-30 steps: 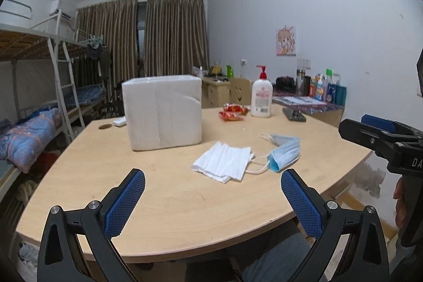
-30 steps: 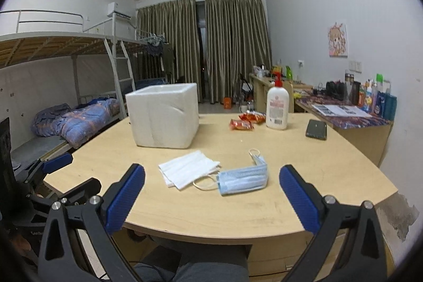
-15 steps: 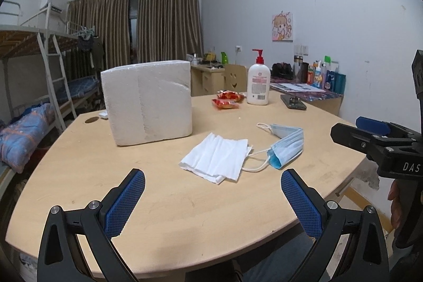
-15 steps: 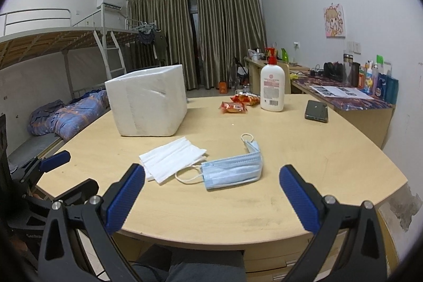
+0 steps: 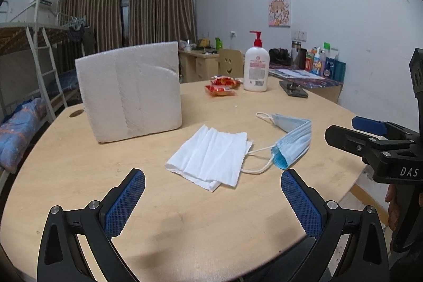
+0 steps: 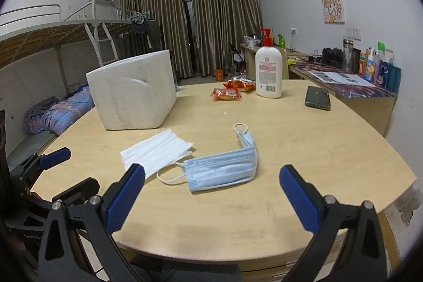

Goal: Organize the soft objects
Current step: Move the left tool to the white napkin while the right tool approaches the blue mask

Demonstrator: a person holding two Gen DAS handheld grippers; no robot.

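Closer now to the round wooden table than a second ago, both views larger on the two masks, the foam box no longer centred. Likely meaning: approach phase of the tidying, nothing picked up yet.

Left gripper: jaws wide apart, empty, hovering over the near table edge. Just ahead, between the two blue pads, the white face mask, flat on the wood. Long axis diagonal, from near-left to far-right as seen from these tongs; near corner pointing back toward the left pad.

Right gripper: also spread wide, holding nothing. Directly ahead, the blue surgical mask, bent into an L: main run lying across the tongs' line of sight, left to right, shorter far end folded away toward the lotion bottle. One ear loop trailing left, toward the white mask; the other at the far tip.

Masks just beside each other, loop of the blue one touching or nearly touching the white; hard to tell which. Foam box beyond and left of both tongs, probably the destination.
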